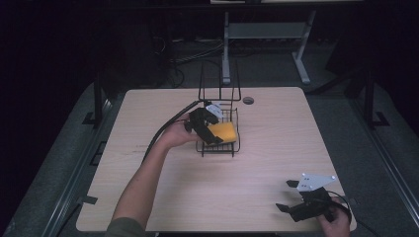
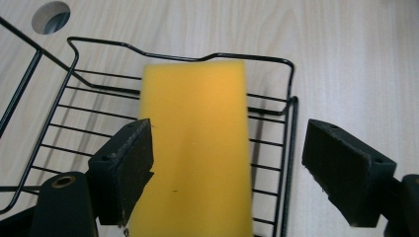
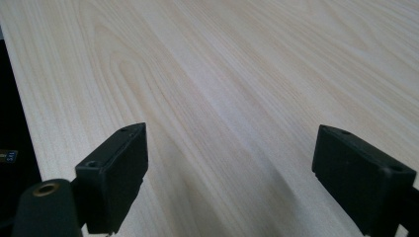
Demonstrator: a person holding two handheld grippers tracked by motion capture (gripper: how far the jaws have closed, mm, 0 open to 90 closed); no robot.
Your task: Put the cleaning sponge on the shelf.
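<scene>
Plain yellow sponge (image 2: 195, 148) lying in black wire basket (image 2: 289, 106); both hand-held grippers spread.

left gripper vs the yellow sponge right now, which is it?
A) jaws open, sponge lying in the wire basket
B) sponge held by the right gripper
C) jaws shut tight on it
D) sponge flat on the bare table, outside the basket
A: in the left gripper view the left gripper has its jaws spread, a clear gap on one side of the yellow sponge, which lies in the wire basket.

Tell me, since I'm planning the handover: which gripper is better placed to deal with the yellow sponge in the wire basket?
Left. The left gripper is open right at the sponge in the wire basket; the right gripper is open over bare table near the front corner.
</scene>
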